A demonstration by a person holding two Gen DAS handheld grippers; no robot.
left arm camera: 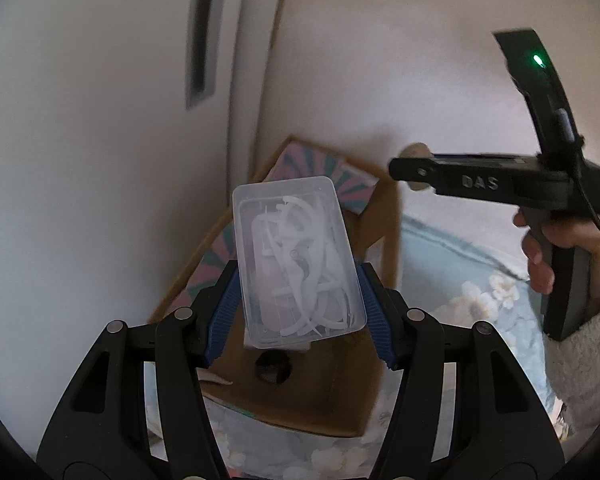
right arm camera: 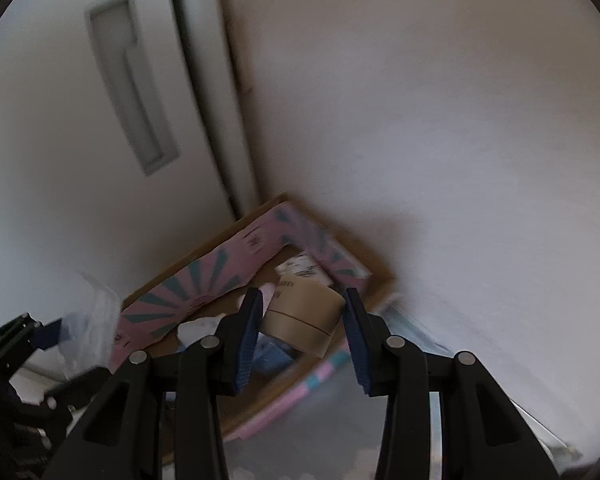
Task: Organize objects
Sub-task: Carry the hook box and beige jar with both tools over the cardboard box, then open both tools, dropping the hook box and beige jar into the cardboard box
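White door with a recessed grey handle slot point(right arm camera: 132, 84) on the left; plain white wall point(right arm camera: 440, 140) fills the corner to its right. Below, floral pale-blue bedding point(left arm camera: 472, 292) is the surface, with an open brown cardboard box with pink-and-teal sunburst flaps point(left arm camera: 320, 392) sitting on it, pushed into the door/wall corner.

Left gripper point(left arm camera: 300, 300): blue ribbed pads clamped on both long sides of a clear rectangular plastic case of white floss picks point(left arm camera: 296, 260), held up over the box opening, tilted slightly. A dark round thing on the box floor under the case can't be made out.

Right gripper point(right arm camera: 302, 320): jaws partly open, a brown cardboard cylinder with printed label point(right arm camera: 304, 312) lies between the pads; contact with the pads can't be confirmed, blurry. Cylinder is over the box interior, other white and blue items below it, too smeared to name. In the left wrist view a hand in a fuzzy sleeve point(left arm camera: 560, 256) holds the right gripper's handle.
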